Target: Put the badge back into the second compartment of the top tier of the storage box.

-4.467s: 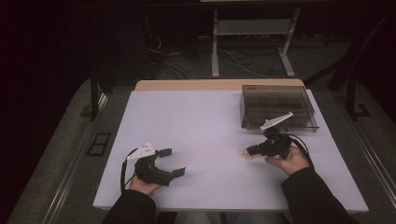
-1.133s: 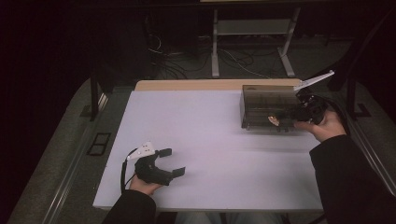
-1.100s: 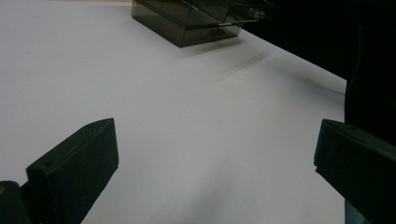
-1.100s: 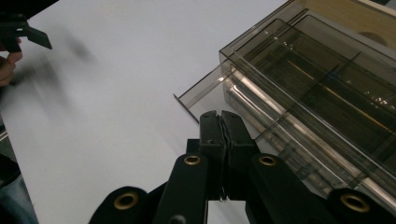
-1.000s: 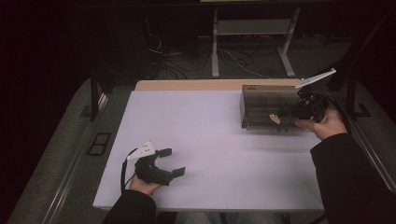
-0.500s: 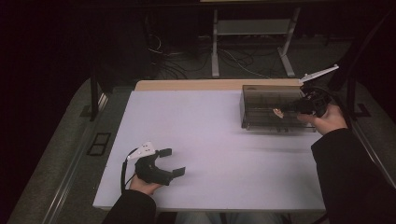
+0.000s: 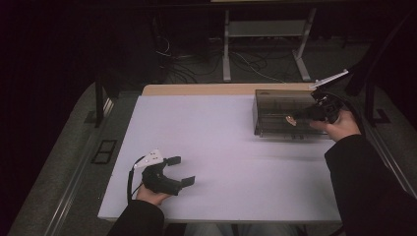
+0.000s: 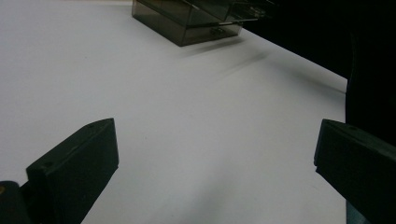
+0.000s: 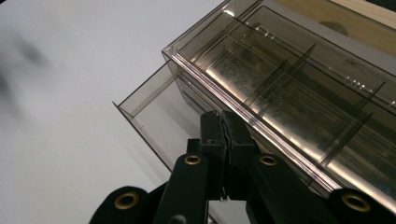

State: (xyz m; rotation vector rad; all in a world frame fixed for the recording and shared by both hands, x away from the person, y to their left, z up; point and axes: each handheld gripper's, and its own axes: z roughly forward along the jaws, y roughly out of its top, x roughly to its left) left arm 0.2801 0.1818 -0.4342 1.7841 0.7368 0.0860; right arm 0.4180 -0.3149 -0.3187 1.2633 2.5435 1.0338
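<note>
Right gripper view: smoky plastic organiser box (image 9: pixel 299 93), compartments bare, drawer ajar; right tongs (image 9: pixel 225 140) closed, empty.

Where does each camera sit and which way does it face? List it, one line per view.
High view: above the person's side, looking forward and down on the table; both forearms, left gripper, right gripper.
Left gripper view: along its open jaws, across the table.
Right gripper view: along its shut jaws, at the smoky clear box.
Shared: the box, all three.
</note>
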